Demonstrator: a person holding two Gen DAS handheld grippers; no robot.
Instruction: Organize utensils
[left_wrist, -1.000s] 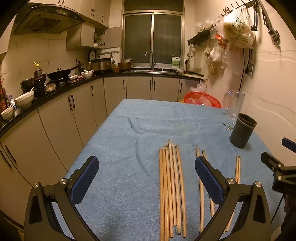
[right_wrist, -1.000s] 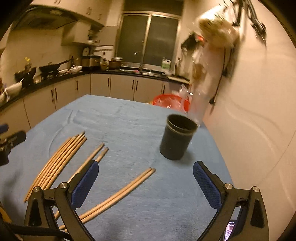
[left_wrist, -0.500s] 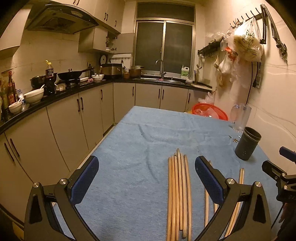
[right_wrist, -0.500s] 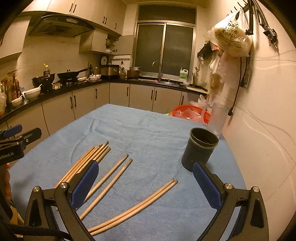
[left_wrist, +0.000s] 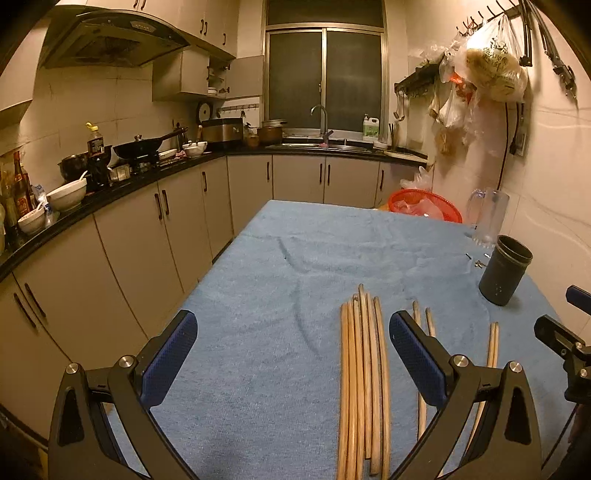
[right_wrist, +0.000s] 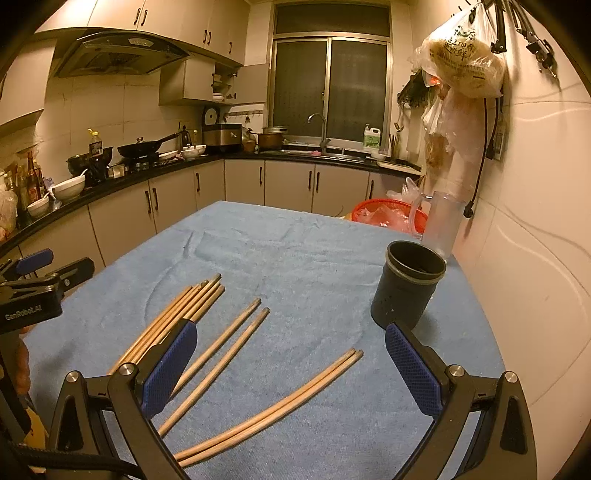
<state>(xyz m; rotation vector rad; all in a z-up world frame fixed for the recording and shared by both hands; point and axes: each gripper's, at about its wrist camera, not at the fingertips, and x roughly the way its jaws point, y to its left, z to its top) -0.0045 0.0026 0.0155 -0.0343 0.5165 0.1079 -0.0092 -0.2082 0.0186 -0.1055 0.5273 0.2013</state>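
Wooden chopsticks lie on a blue cloth-covered table (left_wrist: 295, 258). A bundle of several chopsticks (left_wrist: 364, 376) lies between my left gripper's fingers; the same bundle (right_wrist: 173, 317) shows at the left of the right wrist view. A loose pair (right_wrist: 225, 347) lies in the middle and another pair (right_wrist: 280, 402) lies nearer, between my right gripper's fingers. A dark cylindrical holder (right_wrist: 406, 284) stands upright at the right, also seen as the holder (left_wrist: 504, 273). My left gripper (left_wrist: 291, 358) is open above the table. My right gripper (right_wrist: 291, 365) is open and holds nothing.
A clear plastic jug (right_wrist: 441, 221) and a red basket (right_wrist: 388, 216) stand behind the holder near the wall. Small metal bits (left_wrist: 478, 260) lie by the holder. Kitchen counters with pots and bowls (left_wrist: 70, 192) run along the left. Bags hang on the right wall.
Both grippers have pulled back and tilted upward, so the chopsticks and holder sit lower and farther in view. Nothing on the table has moved. Both grippers stayed open.
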